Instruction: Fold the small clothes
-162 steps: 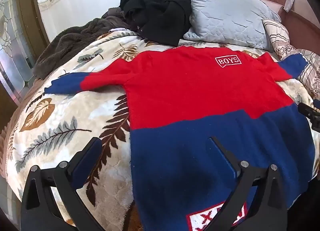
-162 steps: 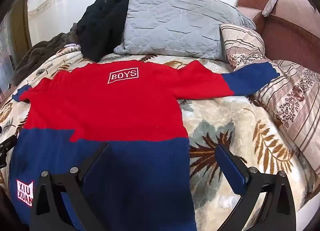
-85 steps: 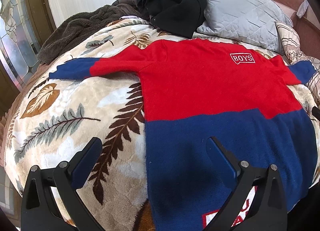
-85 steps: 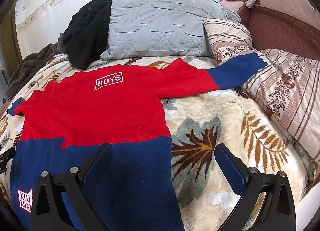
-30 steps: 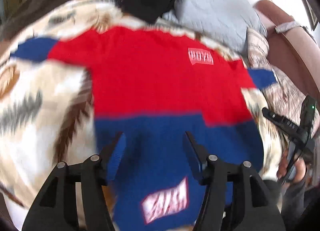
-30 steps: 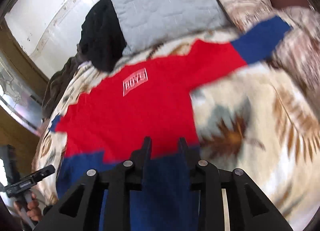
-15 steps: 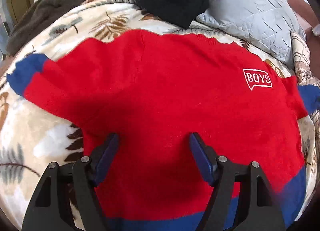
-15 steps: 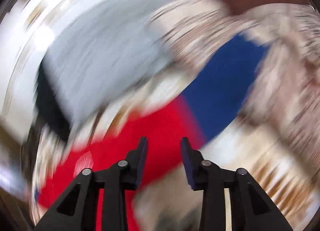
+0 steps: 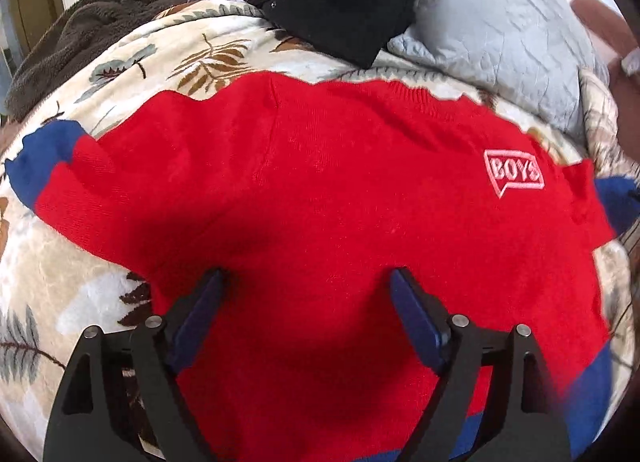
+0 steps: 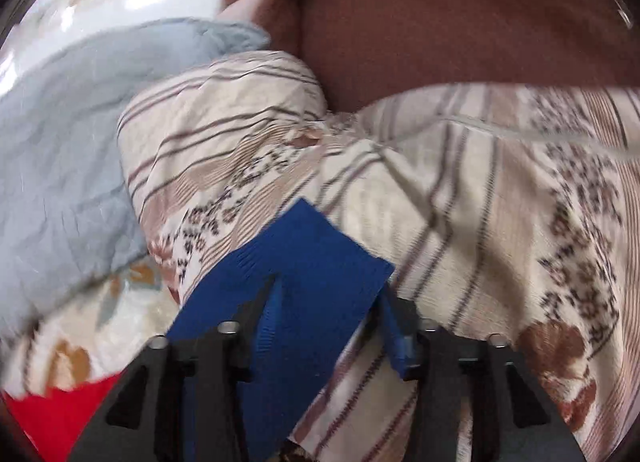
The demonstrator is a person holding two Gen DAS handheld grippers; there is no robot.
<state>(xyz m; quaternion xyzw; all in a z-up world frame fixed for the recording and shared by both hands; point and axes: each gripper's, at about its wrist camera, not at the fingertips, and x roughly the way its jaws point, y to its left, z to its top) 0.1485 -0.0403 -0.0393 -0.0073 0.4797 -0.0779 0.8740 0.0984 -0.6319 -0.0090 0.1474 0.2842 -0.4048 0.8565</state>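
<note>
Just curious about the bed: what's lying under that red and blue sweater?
Under the sweater lies a cream leaf-print blanket; its blue sleeve end rests on a striped pillow. What the blanket covers cannot be seen.

left wrist: close above sweater (image 9: 340,202), angled down toward pillows
right wrist: very close over blue cuff (image 10: 296,286), facing headboard (image 10: 460,22)
shared: sweater, grey pillow (image 9: 500,34)

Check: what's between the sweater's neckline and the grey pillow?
Only a narrow strip of leaf-print blanket separates the sweater from the grey pillow. This shows in the left wrist view.
</note>
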